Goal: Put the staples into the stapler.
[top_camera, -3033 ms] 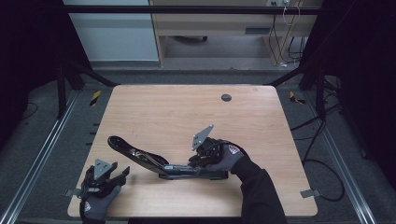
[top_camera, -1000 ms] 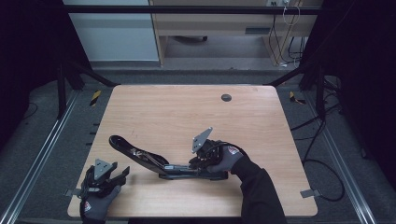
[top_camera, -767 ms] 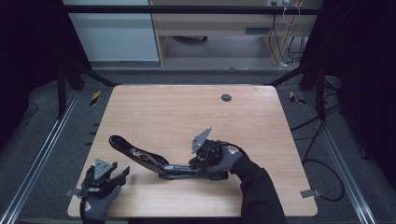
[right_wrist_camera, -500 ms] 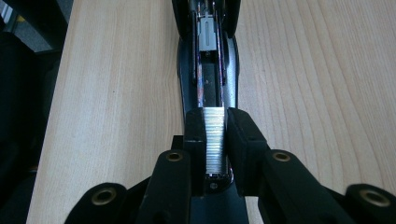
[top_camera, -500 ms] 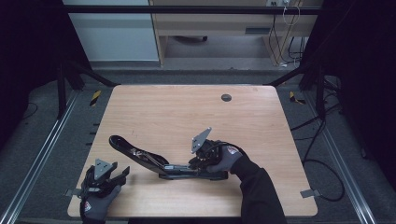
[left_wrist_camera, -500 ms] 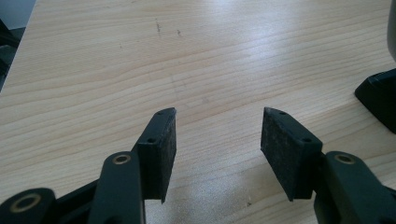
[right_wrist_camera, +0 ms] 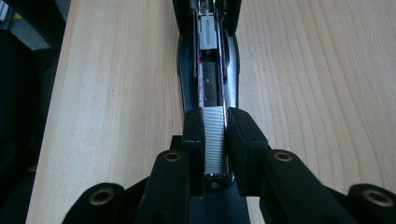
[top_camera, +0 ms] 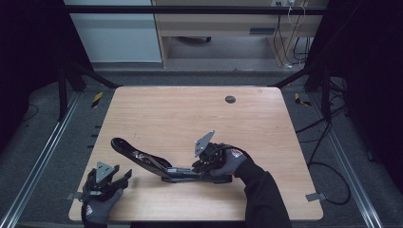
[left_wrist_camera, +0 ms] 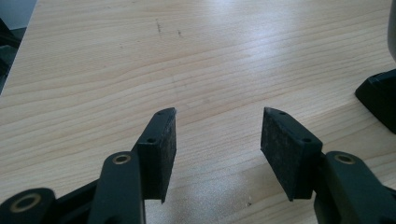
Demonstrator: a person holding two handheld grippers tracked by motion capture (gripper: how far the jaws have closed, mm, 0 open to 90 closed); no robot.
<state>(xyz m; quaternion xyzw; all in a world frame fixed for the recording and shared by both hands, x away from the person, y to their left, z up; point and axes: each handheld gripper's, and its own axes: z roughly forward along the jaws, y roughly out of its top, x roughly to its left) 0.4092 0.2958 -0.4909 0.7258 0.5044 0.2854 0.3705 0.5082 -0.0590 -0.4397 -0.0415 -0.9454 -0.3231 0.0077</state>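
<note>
A black stapler (top_camera: 157, 164) lies swung open on the wooden table (top_camera: 190, 114), its lid arm pointing up and to the left. My right gripper (top_camera: 198, 166) sits over the stapler's base. In the right gripper view my right gripper (right_wrist_camera: 215, 122) is shut on a silver strip of staples (right_wrist_camera: 215, 137), which rests in the stapler's (right_wrist_camera: 208, 70) open channel. My left gripper (top_camera: 122, 176) rests near the front left corner, apart from the stapler. In the left gripper view my left gripper (left_wrist_camera: 217, 135) is open with only bare wood between the pads, and a black corner of the stapler (left_wrist_camera: 380, 95) shows at the right edge.
A small dark round grommet (top_camera: 230, 99) sits in the tabletop at the back, right of centre. Metal rails (top_camera: 43, 156) run along the floor on both sides. The table's front edge lies just below both hands.
</note>
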